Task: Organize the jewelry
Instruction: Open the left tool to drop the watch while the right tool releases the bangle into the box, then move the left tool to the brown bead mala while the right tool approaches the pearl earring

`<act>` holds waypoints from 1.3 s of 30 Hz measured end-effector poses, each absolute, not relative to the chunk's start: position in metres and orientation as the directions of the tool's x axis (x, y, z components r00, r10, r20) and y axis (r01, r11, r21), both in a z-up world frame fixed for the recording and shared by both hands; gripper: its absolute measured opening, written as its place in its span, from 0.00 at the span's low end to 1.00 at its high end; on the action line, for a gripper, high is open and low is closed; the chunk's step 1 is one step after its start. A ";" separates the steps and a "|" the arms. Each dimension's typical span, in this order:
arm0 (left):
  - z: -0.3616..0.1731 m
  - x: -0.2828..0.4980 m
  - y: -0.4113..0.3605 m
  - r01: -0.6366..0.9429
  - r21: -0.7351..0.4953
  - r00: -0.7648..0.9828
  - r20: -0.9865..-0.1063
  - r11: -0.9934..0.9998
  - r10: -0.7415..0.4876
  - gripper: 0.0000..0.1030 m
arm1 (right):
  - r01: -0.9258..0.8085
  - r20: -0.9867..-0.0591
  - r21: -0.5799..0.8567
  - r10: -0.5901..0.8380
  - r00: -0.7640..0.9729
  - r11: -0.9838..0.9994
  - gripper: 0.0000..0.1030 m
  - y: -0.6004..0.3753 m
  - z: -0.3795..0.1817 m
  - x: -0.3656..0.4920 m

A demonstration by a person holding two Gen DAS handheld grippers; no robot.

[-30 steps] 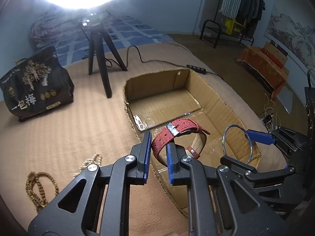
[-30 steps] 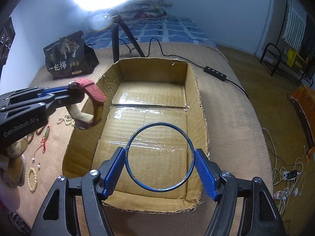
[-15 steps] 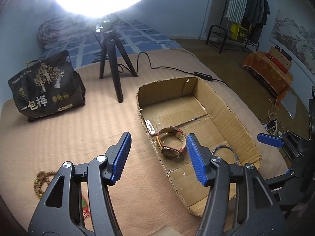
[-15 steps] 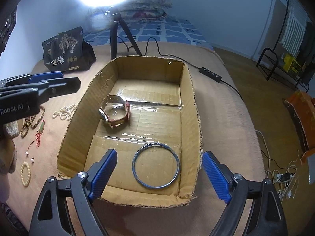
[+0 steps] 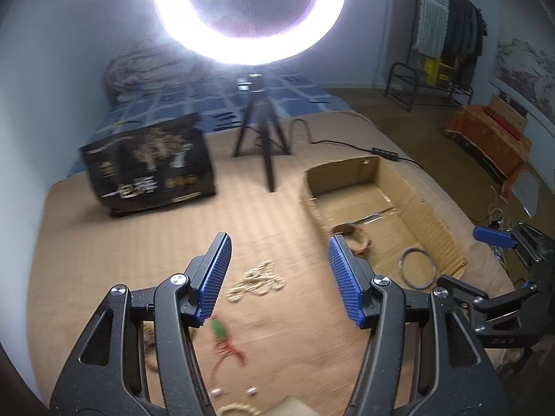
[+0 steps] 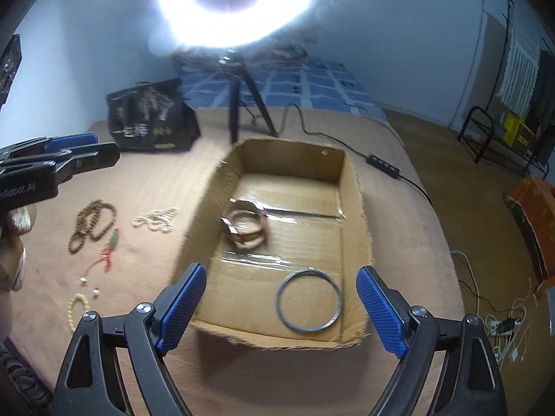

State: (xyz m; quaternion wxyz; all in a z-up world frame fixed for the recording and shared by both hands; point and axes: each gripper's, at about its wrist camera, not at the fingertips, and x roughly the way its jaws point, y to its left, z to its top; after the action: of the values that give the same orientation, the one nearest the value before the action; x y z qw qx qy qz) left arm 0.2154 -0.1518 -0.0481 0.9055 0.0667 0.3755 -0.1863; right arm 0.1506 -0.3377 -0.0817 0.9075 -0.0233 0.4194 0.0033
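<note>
In the left wrist view, the left gripper (image 5: 279, 279) was held open and empty over cream beads (image 5: 256, 281) on the tan bedcover (image 5: 121, 242). In the right wrist view, the right gripper (image 6: 281, 306) (likewise spread, empty) was seen above the shallow cardboard box (image 6: 360, 215), in which the red-strapped watch (image 6: 245, 227) and thin blue bangle (image 6: 309, 300) lay apart.

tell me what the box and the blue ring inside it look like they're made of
Box: brown corrugated cardboard, matte, with ragged torn rims and glossy clear tape across its floor.
Blue ring: thin rigid bangle with a slight sheen, probably metal, though coated plastic is possible.
</note>
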 end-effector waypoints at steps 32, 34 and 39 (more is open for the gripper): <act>-0.112 0.230 0.052 0.012 -0.063 0.541 -0.839 0.998 -0.059 0.69 | -0.241 -0.796 0.022 0.163 0.583 0.970 0.90 -0.186 -0.112 0.160; -0.118 0.234 0.053 0.013 -0.070 0.528 -0.847 0.997 -0.066 0.69 | -0.239 -0.808 0.045 0.177 0.563 0.970 0.90 -0.182 -0.118 0.172; -0.133 0.243 0.053 0.023 -0.114 0.476 -0.873 0.993 -0.112 0.69 | -0.233 -0.831 0.093 0.204 0.517 0.968 0.90 -0.173 -0.135 0.197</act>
State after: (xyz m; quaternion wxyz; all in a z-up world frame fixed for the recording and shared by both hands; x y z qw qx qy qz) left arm 0.2430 0.0529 -0.1327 0.8579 -0.0434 0.5105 -0.0391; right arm 0.1973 -0.1729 -0.1346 0.8709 -0.0154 0.4749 0.1256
